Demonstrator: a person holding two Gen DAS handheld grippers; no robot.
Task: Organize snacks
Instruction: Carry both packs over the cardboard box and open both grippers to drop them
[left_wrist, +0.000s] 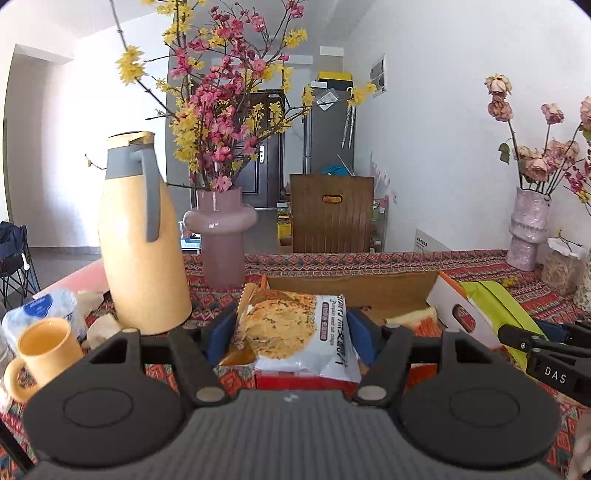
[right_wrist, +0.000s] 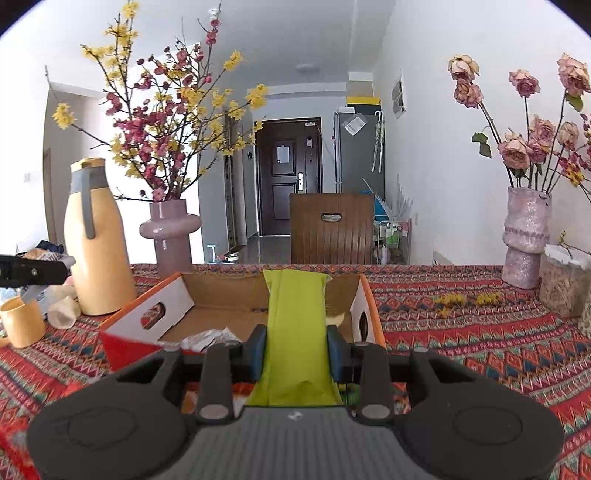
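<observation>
My left gripper is shut on a white cracker packet printed with a round crisp, held just above the near edge of the open cardboard box. My right gripper is shut on a lime-green snack packet, which points into the same box. The green packet also shows in the left wrist view, beside the right gripper's black body. A crumpled silvery wrapper lies inside the box at its near left.
A yellow thermos jug, a pink vase of blossoms and a yellow mug stand left of the box. A pale vase of dried roses and a jar stand at the right. A patterned cloth covers the table.
</observation>
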